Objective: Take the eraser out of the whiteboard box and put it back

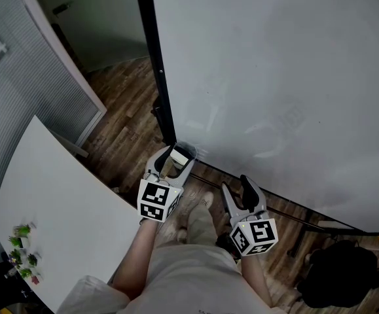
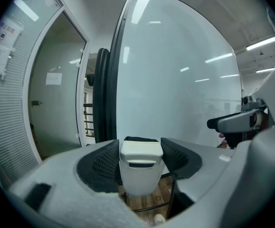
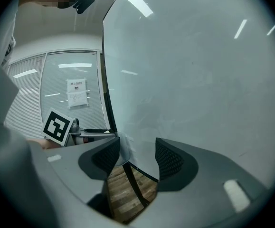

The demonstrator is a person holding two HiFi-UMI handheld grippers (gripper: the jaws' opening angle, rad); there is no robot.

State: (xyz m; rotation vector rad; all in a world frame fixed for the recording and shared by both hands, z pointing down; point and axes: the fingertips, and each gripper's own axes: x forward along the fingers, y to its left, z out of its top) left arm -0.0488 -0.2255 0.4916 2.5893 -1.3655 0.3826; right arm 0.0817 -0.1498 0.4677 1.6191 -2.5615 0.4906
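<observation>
We stand close before the whiteboard (image 1: 274,77), both grippers held up towards its lower left corner. The left gripper (image 1: 175,154) sits right at that corner, and the eraser (image 2: 141,167) stands upright between its jaws. It is a cream-white block with a dark slot on its face and a dark strip along the top. In the left gripper view both ribbed pads (image 2: 106,163) lie against its sides, so the claw is closed on it at a middling width. Only wooden floor (image 1: 124,129) shows under the eraser there. From the head view the eraser is just in front of the whiteboard's bottom edge, touching or nearly touching a small translucent box (image 1: 189,148) fixed at that corner. We cannot tell whether its lower end is inside the box or clear of it. The right gripper (image 1: 238,190) hangs a little further along the whiteboard's lower edge, near the board but apart from it. Its jaws are wide apart and hold nothing; between them we see only the board's dark bottom rail and the floor. A white table (image 1: 58,201) stands well to the left of the whiteboard.
</observation>
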